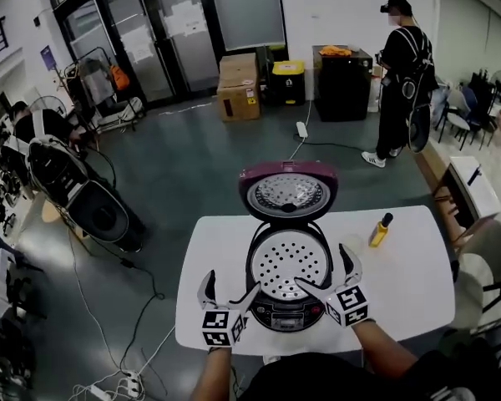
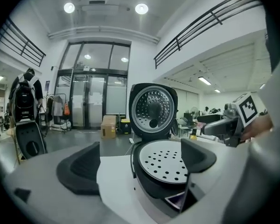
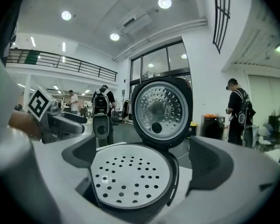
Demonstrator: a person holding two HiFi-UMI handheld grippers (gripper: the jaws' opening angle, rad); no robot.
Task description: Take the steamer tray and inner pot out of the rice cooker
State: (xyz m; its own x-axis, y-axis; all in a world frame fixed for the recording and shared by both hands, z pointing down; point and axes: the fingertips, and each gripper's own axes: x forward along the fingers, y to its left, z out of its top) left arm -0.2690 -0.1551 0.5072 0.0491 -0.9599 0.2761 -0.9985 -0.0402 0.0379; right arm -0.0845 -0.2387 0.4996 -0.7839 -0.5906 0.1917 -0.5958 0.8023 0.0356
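Left tool (image 1: 230, 289) and right tool (image 1: 321, 266) hover, jaws apart and empty, at the near rim of the open rice cooker (image 1: 288, 317) on the desk (image 1: 401, 282). Just ahead, the steamer tray (image 1: 288, 266) sits inside, hiding the inner pot; gripping the tray's edge likely comes first.

grey floor (image 1: 192, 165), glass doors (image 1: 142, 36), cardboard boxes (image 1: 239, 88), black cabinet (image 1: 342, 82), white table (image 1: 409, 274)

The head view looks steeply down. Both gripper views face the rice cooker (image 1: 285, 317) close ahead; all share it.
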